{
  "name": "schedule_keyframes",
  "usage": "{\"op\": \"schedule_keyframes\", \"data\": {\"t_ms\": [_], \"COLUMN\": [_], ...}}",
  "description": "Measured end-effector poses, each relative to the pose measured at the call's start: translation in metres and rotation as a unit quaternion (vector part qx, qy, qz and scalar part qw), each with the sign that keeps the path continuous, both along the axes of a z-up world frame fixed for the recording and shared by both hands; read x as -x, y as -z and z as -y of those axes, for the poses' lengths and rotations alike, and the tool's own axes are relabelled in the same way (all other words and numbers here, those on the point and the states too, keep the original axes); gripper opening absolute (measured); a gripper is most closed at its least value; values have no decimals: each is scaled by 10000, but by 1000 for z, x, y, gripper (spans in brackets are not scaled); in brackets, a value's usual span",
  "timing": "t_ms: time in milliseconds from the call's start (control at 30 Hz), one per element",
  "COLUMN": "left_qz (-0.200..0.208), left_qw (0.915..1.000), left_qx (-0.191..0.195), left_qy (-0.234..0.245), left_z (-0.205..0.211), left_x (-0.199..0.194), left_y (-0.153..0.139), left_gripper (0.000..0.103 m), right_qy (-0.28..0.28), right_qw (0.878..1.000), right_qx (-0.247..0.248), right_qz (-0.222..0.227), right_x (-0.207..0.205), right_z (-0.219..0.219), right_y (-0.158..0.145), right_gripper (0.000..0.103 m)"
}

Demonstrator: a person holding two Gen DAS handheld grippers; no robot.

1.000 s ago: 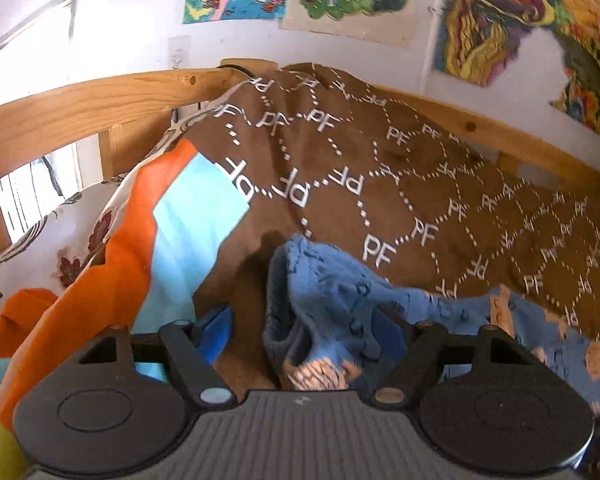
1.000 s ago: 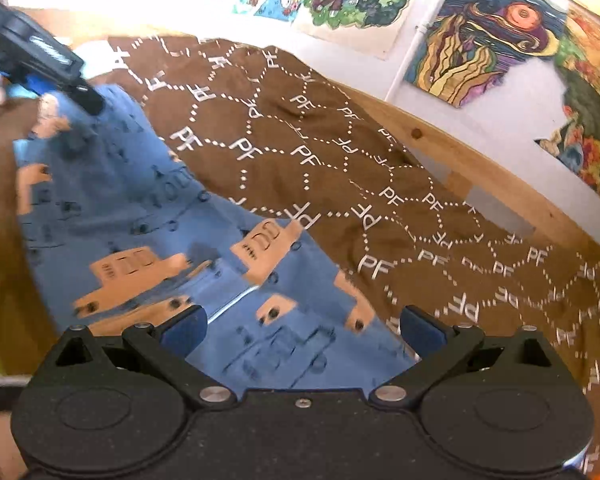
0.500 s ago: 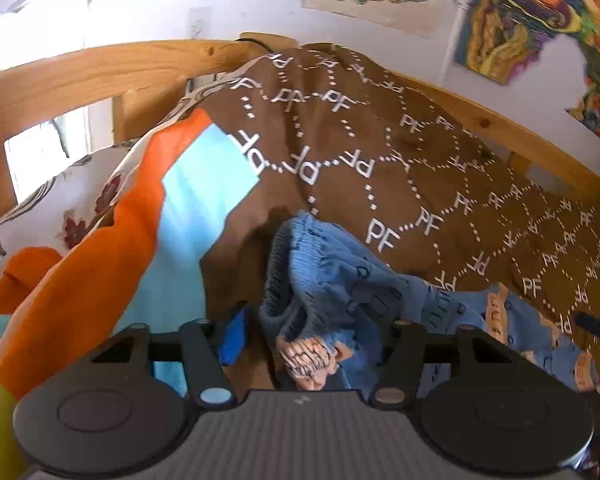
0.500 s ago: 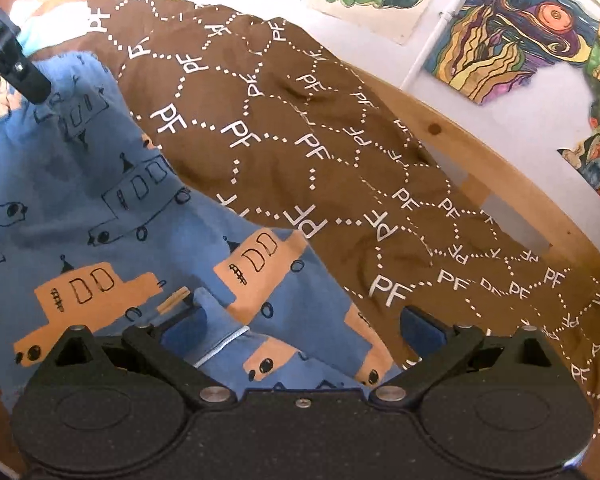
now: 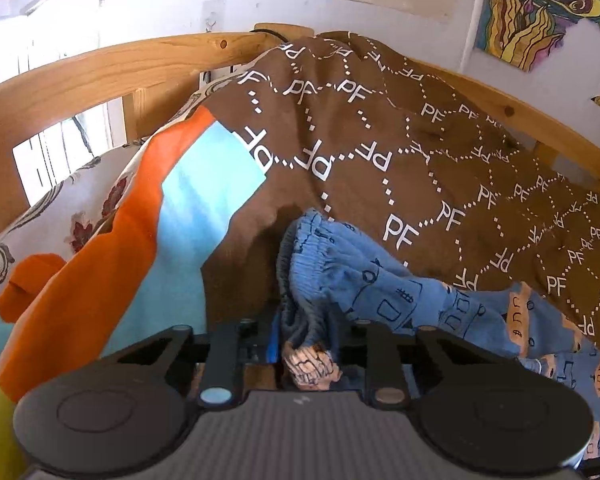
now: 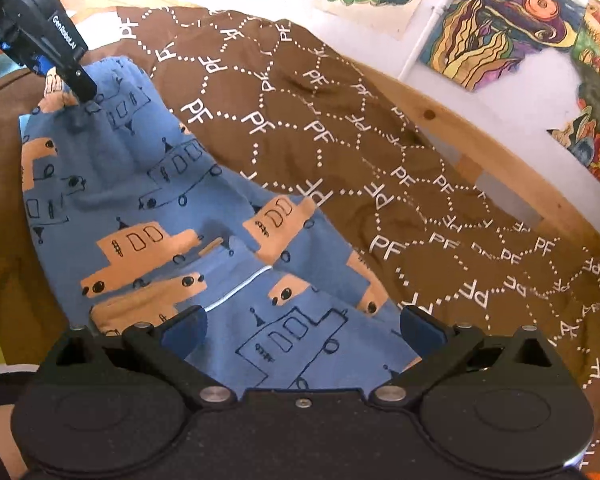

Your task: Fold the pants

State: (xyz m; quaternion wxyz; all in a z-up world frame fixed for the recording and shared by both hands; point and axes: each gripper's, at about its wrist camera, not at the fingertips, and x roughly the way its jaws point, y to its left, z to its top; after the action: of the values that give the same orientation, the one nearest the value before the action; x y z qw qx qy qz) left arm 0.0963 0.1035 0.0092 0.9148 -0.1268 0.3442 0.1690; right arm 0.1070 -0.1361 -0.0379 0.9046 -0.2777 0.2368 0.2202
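Note:
Blue children's pants printed with orange and outlined cars lie on a brown blanket on the bed. My left gripper is shut on the bunched waistband of the pants; it also shows in the right wrist view, at the pants' far end. My right gripper is open, its fingers spread over the near leg part of the pants, pinching nothing.
The brown blanket with white "PF" lettering covers the bed. An orange and light-blue cover and a floral pillow lie at the left. A wooden bed rail and a wall with posters stand behind.
My left gripper has closed on the pants' waistband, which was loose between open fingers before. The right gripper has drawn back along the pants and stayed open.

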Motion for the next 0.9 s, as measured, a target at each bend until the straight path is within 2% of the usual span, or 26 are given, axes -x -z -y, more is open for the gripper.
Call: {"op": "schedule_keyframes", "data": {"t_ms": [167,300,367,433,600,733,767,800,867,900], "left_qz": [-74,-26,27,50,50,11,2,-6,-14,-7], "left_qw": [9998,9997,9996,9994,9985,9991,9992,9993,9993,9993], "left_qx": [-179,-250,-268,-351,-533,-414,-375,-360,-355,-339], "left_qy": [59,50,36,59,132,112,110,115,144,143], "left_z": [6,10,13,17,23,17,15,14,12,11], "left_x": [-2,-1,1,2,2,-2,-2,-2,-2,-2], "left_y": [-1,-4,-6,-7,-8,-5,-5,-5,-4,-3], "left_gripper": [21,19,19,19,19,19,19,19,19,19], "right_qy": [26,-76,-24,-8,-28,-354,-482,-653,-925,-1123], "right_qw": [10000,9998,9999,10000,9989,9975,9964,9944,9877,9827], "right_qx": [-75,201,125,47,-151,-449,-603,-818,-1195,-1261], "right_qz": [46,24,22,22,445,411,345,147,-390,-764], "right_x": [7,11,11,10,12,-23,-37,-55,-91,-110], "right_z": [0,-8,-8,-6,6,10,8,6,-2,-8], "right_y": [0,14,15,12,-1,-19,-24,-30,-37,-40], "right_gripper": [102,102,102,102,102,102,100,95,86,86]}}
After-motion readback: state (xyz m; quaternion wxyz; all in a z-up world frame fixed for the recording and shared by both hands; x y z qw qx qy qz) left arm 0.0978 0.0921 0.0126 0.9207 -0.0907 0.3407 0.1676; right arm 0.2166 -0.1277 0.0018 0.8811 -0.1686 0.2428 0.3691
